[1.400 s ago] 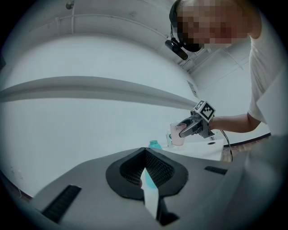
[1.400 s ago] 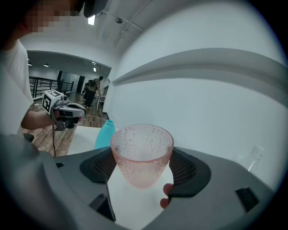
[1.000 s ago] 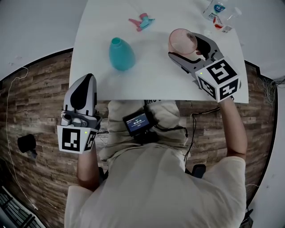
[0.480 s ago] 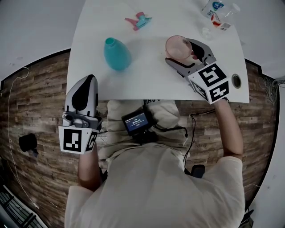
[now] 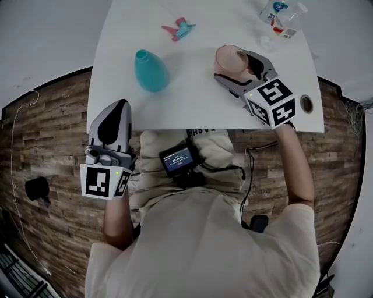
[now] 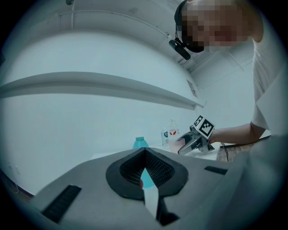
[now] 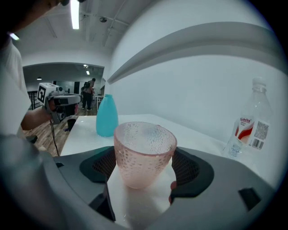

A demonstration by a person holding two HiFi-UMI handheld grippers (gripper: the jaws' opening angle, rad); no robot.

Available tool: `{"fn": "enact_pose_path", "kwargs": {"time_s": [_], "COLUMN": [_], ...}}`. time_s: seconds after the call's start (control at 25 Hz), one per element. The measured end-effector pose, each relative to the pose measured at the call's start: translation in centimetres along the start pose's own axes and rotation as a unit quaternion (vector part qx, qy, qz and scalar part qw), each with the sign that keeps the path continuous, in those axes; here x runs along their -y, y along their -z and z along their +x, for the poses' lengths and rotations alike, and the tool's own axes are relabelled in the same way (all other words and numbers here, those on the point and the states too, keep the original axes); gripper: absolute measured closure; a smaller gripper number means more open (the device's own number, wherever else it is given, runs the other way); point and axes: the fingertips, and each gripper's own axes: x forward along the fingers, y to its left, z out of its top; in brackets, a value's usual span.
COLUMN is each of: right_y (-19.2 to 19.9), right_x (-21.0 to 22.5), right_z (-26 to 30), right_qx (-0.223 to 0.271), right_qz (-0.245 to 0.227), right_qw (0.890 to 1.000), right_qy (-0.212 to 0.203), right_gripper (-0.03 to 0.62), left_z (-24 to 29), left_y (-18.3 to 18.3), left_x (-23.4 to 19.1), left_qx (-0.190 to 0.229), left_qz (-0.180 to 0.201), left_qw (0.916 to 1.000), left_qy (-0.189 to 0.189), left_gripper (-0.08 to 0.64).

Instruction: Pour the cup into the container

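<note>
Gripping the pink dimpled cup point(image 7: 144, 150) upright between its two jaws, my right gripper point(image 5: 234, 65) holds it at the right part of the white table point(image 5: 198, 102); I cannot tell whether its base touches the surface. The teal container point(image 5: 150, 71) stands well apart to the cup's left. A plastic water bottle point(image 5: 278, 13) sits at the far right corner, and a pink and teal spray head point(image 5: 178, 27) lies near the far edge. My left gripper point(image 5: 119, 107) hangs off the table's near edge, jaws together, empty.
</note>
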Motion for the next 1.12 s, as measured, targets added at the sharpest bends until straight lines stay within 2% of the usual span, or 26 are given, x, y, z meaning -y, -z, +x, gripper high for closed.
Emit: {"fn": "enact_pose_path", "kwargs": {"time_s": [0.04, 0.16, 0.24, 0.36, 0.48, 0.6, 0.64, 0.8, 0.92, 1.12], "right_y": [0.2, 0.3, -0.2, -1.4, -2.8, -3.6, -3.7, -3.0, -1.8, -0.8], "right_x": [-0.2, -0.4, 0.0, 0.9, 1.7, 0.7, 0.1, -2.1, -3.5, -4.8], "right_z": [0.1, -0.1, -0.8, -2.7, -5.6, -8.5, -9.4, -12.3, -13.3, -13.9], "right_qx": [0.0, 0.015, 0.032, 0.076, 0.131, 0.168, 0.179, 0.205, 0.214, 0.22], "right_qz": [-0.006, -0.004, -0.003, 0.008, 0.009, -0.004, -0.009, -0.014, 0.002, 0.007], "right_qw": [1.0, 1.0, 0.999, 0.996, 0.987, 0.978, 0.975, 0.965, 0.963, 0.956], "right_qy": [-0.004, -0.01, 0.003, 0.038, 0.091, 0.124, 0.133, 0.161, 0.165, 0.192], "right_gripper": [0.217, 0.149, 0.147, 0.147, 0.147, 0.149, 0.154, 0.266, 0.299, 0.311], "left_z": [-0.1, -0.3, -0.4, -0.6, -0.5, -0.6, -0.7, -1.6, -2.6, -3.7], "left_y": [0.0, -0.2, -0.4, -0.3, -0.1, 0.4, 0.5, 0.9, 1.2, 1.4], "left_x": [0.1, 0.3, 0.4, 0.4, 0.5, 0.9, 1.1, 1.6, 1.7, 1.9], "left_qx": [0.002, 0.01, 0.014, 0.02, 0.023, 0.022, 0.022, 0.032, 0.047, 0.059], "left_qz": [-0.001, -0.002, -0.002, -0.004, -0.009, -0.01, -0.01, -0.007, -0.001, -0.01], "left_qw": [1.0, 0.9999, 0.9999, 0.9998, 0.9997, 0.9996, 0.9995, 0.9992, 0.9987, 0.9981], "left_qy": [0.0, 0.002, 0.003, 0.005, 0.01, 0.016, 0.018, 0.022, 0.02, 0.016], "left_gripper": [0.549, 0.549, 0.549, 0.549, 0.549, 0.549, 0.549, 0.549, 0.549, 0.549]}}
